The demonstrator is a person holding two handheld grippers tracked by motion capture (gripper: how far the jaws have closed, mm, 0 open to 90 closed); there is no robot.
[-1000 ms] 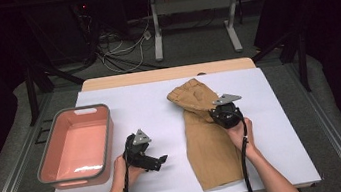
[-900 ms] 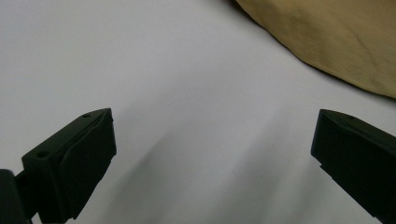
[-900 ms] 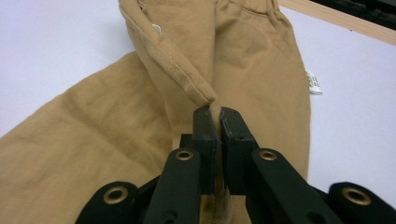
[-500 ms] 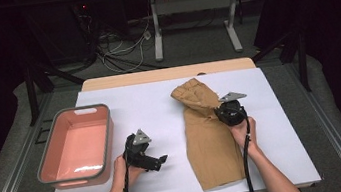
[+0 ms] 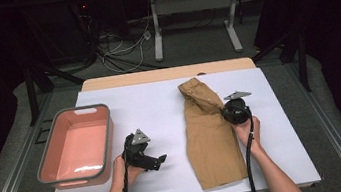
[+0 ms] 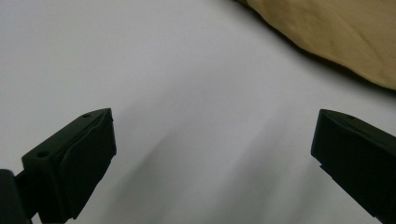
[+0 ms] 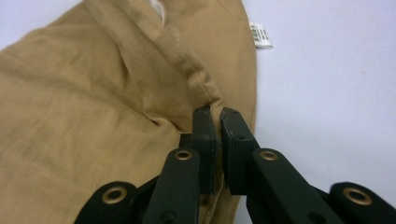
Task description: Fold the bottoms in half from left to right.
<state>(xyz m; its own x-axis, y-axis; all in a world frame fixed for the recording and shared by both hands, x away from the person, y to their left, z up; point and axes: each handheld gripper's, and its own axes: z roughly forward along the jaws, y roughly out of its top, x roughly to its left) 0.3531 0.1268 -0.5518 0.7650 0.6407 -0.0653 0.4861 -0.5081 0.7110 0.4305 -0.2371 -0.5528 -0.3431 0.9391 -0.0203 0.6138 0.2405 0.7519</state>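
Note:
Tan shorts (image 5: 211, 138) lie folded lengthwise on the white table (image 5: 160, 112), waistband toward the far side. My right gripper (image 5: 225, 111) is shut on a fold of the waistband edge (image 7: 198, 88); in the right gripper view the cloth runs pinched between the two black jaws (image 7: 217, 126). A white label (image 7: 261, 36) sticks out from the shorts' far edge. My left gripper (image 5: 160, 160) rests low on the table to the left of the shorts, jaws wide open (image 6: 210, 154) with only bare table between them. The shorts' edge (image 6: 336, 32) lies beyond it.
A pink tub with a grey rim (image 5: 77, 144) stands empty at the table's left edge. Cables and table legs (image 5: 156, 27) sit on the floor beyond the table's far edge.
The right gripper has pulled the waistband fold a little to the right and down, straightening the upper part of the shorts. The left gripper has stayed put.

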